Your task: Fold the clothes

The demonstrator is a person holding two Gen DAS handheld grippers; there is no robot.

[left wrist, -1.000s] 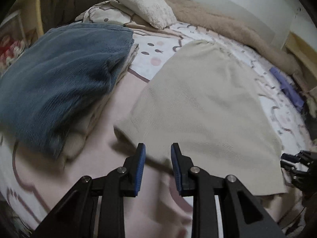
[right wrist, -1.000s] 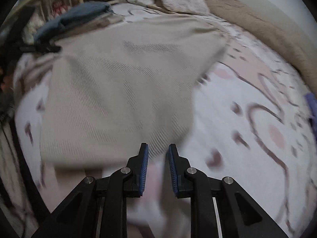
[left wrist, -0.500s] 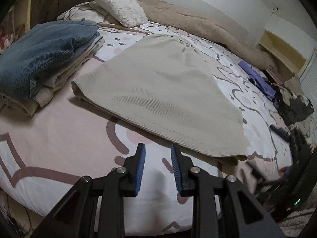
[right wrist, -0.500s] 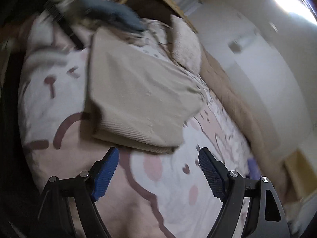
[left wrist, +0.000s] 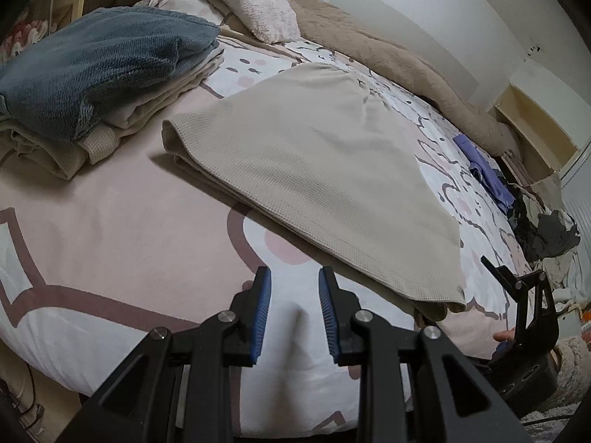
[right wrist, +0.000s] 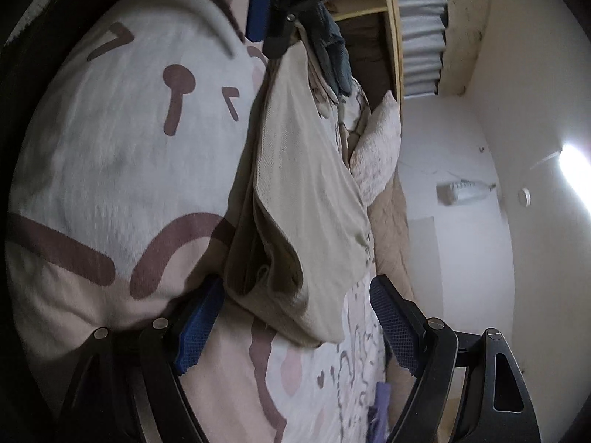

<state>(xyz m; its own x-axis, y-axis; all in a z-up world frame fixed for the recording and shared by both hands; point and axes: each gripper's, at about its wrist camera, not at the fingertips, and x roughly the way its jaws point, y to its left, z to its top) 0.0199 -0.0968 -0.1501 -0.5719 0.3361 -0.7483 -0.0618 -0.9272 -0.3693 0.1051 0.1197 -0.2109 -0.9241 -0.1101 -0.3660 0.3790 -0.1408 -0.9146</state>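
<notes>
A beige knit garment (left wrist: 314,170) lies folded on the patterned bed sheet (left wrist: 110,229); it also shows in the right wrist view (right wrist: 295,192). My left gripper (left wrist: 294,313) hovers over the sheet in front of the garment's near edge, its blue pads a narrow gap apart and empty. My right gripper (right wrist: 295,325) is rolled sideways and wide open, its jaws either side of the garment's corner without gripping it. It also shows in the left wrist view (left wrist: 524,306) at the bed's right edge.
A stack of folded clothes topped by a blue knit (left wrist: 96,70) sits at the left of the bed. A fluffy pillow (left wrist: 255,0) and a brown blanket (left wrist: 399,62) lie at the back. A purple cloth (left wrist: 484,173) and dark clothes (left wrist: 546,229) lie at the right.
My right gripper opened wide, rolled sideways and moved up to the garment's corner. My left gripper pulled back from the garment toward the bed's near edge.
</notes>
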